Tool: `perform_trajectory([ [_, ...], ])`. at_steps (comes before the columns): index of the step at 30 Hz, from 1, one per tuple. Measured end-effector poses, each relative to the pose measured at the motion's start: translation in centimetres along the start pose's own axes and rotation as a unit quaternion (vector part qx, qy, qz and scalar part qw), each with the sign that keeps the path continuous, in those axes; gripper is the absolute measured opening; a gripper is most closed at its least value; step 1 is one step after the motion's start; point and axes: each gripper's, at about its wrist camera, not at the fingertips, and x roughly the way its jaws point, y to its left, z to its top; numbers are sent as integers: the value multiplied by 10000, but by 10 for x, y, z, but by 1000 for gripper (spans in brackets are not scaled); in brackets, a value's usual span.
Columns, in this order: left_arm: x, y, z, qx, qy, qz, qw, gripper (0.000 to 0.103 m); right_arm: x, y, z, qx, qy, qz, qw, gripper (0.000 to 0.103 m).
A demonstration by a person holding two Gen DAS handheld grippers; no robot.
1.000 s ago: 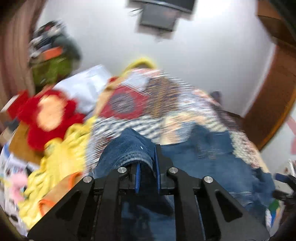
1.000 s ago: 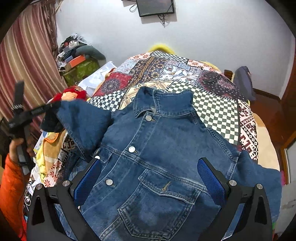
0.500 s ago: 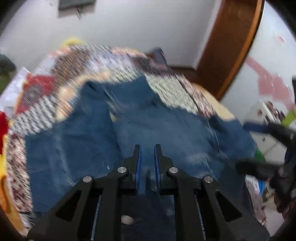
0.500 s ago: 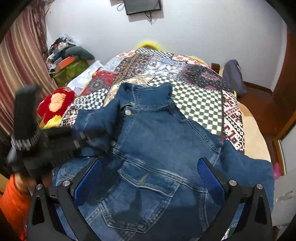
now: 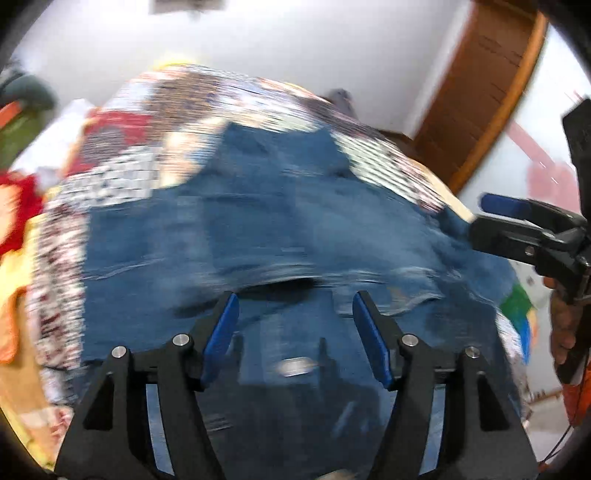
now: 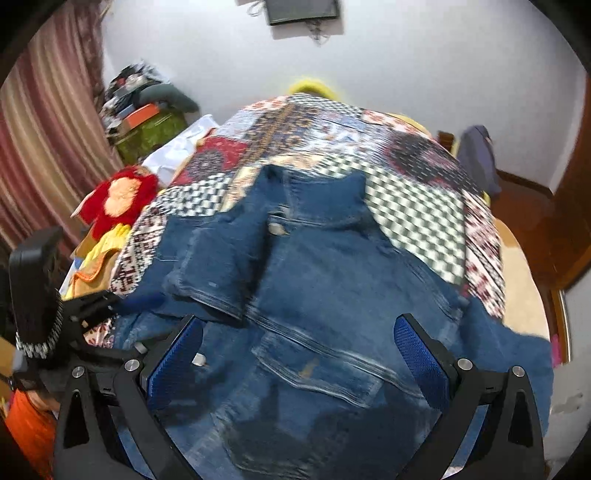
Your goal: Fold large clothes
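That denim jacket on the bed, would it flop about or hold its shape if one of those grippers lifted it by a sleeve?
The jacket would probably droop, though not like thin cloth: the sleeve folded across its chest lies in a thick, flat slab. It is likely rather heavy, given its doubled seams and pocket. It seems unlikely to slide far on the quilt.

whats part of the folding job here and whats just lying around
Job:
denim jacket
folded-in sleeve
left gripper
right gripper

Lying about:
patchwork bedspread
red plush toy
yellow cloth
green box
wall screen
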Motion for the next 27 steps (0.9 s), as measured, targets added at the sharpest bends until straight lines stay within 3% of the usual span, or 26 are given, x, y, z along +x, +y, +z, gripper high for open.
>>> perform_trajectory([
  [5, -29, 73, -18, -411, -206, 947, 9944, 67, 21, 57, 17, -600, 111, 253, 9978, 103],
  [11, -36, 140, -47, -1033, -116, 1162, 9878, 67, 75, 122, 21, -1321, 593, 352, 9888, 103],
  [16, -19, 163, -52, -1148, 54, 1095, 9873, 67, 139, 152, 19, -1533, 1244, 311, 9798, 102],
  [19, -4, 166, -51, -1056, 154, 1082, 9884, 67, 170, 157, 16, -1627, 1464, 76, 9757, 97],
  [22, 18, 171, -49, -1049, 302, 981, 9892, 67, 184, 162, 12, -1913, 1528, -33, 9696, 85],
  [26, 48, 178, -48, -1136, 524, 947, 9876, 67, 193, 162, 5, -2288, 1418, -269, 9627, 58],
  [27, 53, 178, -49, -1183, 571, 923, 9870, 67, 191, 160, 5, -2236, 1233, -217, 9666, 50],
])
